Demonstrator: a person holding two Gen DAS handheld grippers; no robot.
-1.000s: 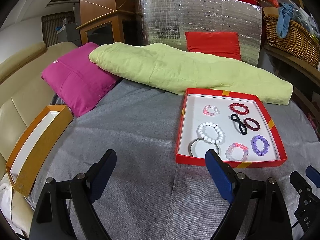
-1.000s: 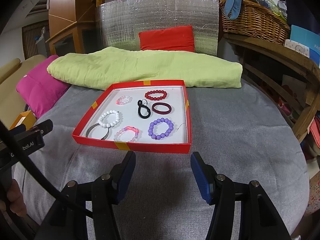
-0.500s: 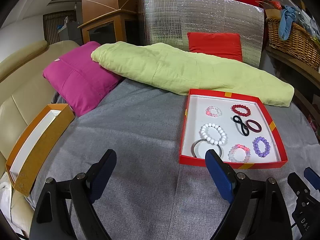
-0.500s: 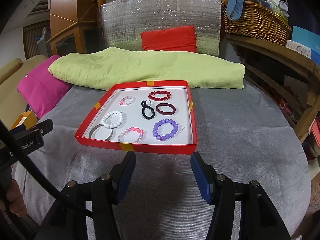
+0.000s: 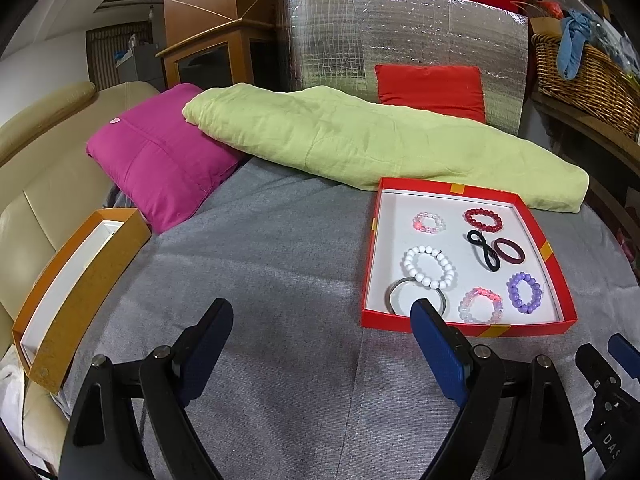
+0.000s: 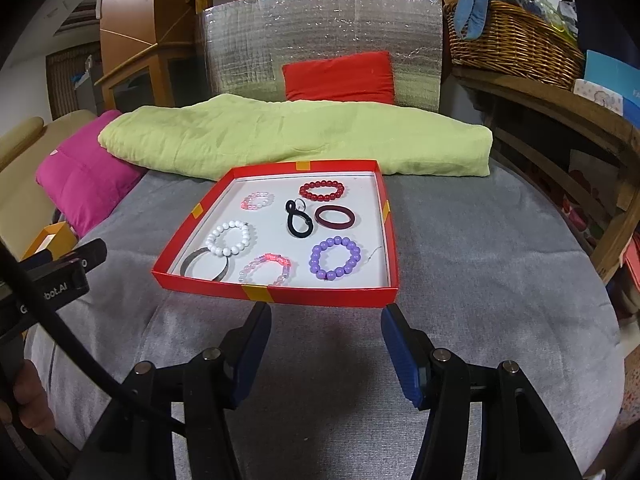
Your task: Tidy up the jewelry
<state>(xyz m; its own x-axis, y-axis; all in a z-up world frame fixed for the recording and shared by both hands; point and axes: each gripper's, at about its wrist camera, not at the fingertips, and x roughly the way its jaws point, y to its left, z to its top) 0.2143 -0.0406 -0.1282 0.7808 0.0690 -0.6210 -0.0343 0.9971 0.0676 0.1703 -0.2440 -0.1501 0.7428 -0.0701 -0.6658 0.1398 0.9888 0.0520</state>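
Observation:
A red tray with a white floor lies on the grey cloth. In it lie a purple bead bracelet, a red bead bracelet, a dark red band, a black hair tie, a white bead bracelet, two pink-and-clear bracelets and a metal bangle. My right gripper is open and empty just in front of the tray. My left gripper is open and empty over the cloth, left of the tray.
An orange box with a white inside lies at the left edge. A pink cushion, a green folded blanket and a red cushion lie behind the tray. A wicker basket stands on a wooden shelf at the right.
Both grippers have moved forward a little toward the tray, the right one more, so the tray looks nearer. Both stay open. Nothing in the tray has moved.

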